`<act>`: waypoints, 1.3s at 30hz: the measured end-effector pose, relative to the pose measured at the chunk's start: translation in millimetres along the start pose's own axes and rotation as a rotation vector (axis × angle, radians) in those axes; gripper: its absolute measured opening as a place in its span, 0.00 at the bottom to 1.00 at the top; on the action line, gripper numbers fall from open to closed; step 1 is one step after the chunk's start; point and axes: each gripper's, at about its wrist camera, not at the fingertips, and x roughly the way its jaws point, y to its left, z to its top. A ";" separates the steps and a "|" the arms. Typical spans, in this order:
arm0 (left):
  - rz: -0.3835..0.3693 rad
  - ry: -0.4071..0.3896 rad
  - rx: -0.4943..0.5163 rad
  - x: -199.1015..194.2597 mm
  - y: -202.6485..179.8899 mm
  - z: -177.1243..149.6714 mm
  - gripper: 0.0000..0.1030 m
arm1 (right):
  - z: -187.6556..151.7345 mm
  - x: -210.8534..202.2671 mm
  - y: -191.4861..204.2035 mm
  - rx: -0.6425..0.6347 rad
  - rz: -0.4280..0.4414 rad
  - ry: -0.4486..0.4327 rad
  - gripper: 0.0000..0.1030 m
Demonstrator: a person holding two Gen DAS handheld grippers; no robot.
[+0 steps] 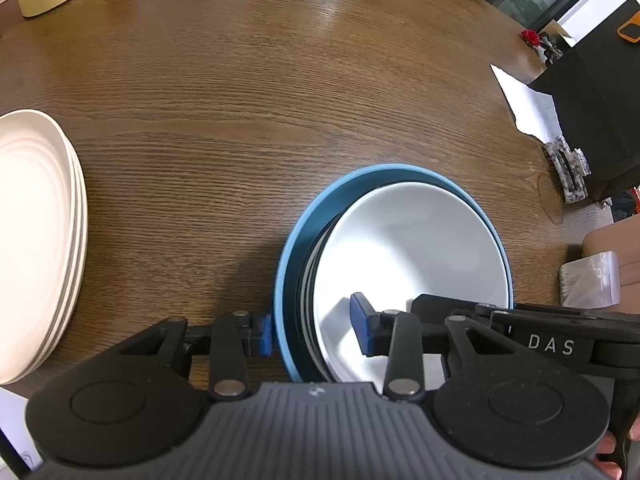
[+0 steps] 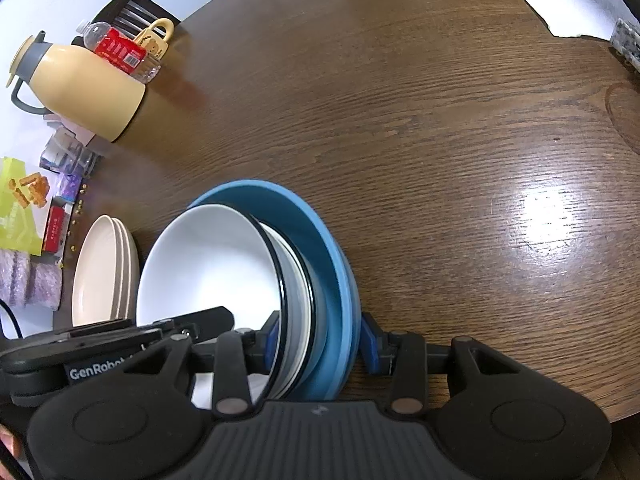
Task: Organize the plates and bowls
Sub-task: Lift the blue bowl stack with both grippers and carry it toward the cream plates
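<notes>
A nested bowl stack has a blue bowl (image 1: 292,248) outermost, black-rimmed bowls inside it and a white bowl (image 1: 404,248) on top. My left gripper (image 1: 314,332) straddles its left rim, one blue pad against the blue wall and the other inside the white bowl. My right gripper (image 2: 320,342) clamps the opposite rim of the stack (image 2: 332,264), pads inside and outside. Each gripper's body shows at the edge of the other's view. A pile of cream plates (image 1: 36,240) (image 2: 100,272) lies to the left on the wooden table (image 1: 240,100).
A cream thermos jug (image 2: 84,88), a water bottle (image 2: 120,50) and snack packets (image 2: 20,208) crowd the far left. White paper (image 1: 528,108), a speckled hair clip (image 1: 568,172) and a black box (image 1: 600,100) sit at the right. Bare wood (image 2: 440,120) lies beyond the bowls.
</notes>
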 end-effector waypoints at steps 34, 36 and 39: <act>0.013 -0.062 -0.066 -35.6 37.2 7.0 0.36 | 12.4 -0.1 49.8 -0.069 0.022 -0.016 0.38; 0.015 -0.068 -0.073 -37.8 40.4 7.3 0.36 | 14.8 1.7 55.0 -0.076 0.023 -0.015 0.38; 0.016 -0.076 -0.083 -40.9 44.4 7.6 0.36 | 16.8 2.1 61.0 -0.088 0.026 -0.014 0.38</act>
